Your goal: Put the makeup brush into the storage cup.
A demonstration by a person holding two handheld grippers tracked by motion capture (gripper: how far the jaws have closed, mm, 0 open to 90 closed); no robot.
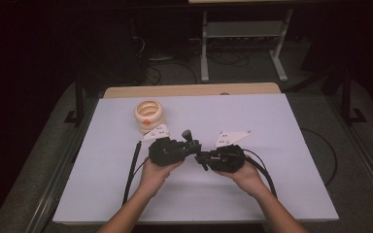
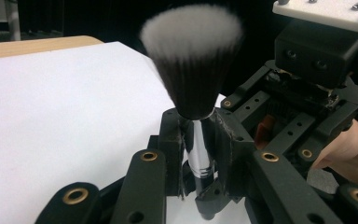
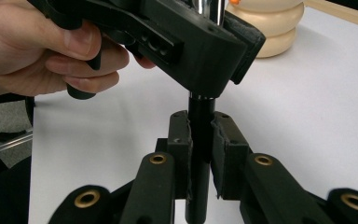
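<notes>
High view: makeup brush upright at table centre, five o'clock of ring stack. Left gripper clamped on chrome ferrule, right gripper clamped on black handle. Light, stiff stem, probably slippery; bristles soft, best avoided.

One brush, one ribbed cream pot, two tools: left tool, right tool.

Dim lab: white-topped table, metal stand, floor cables.
</notes>
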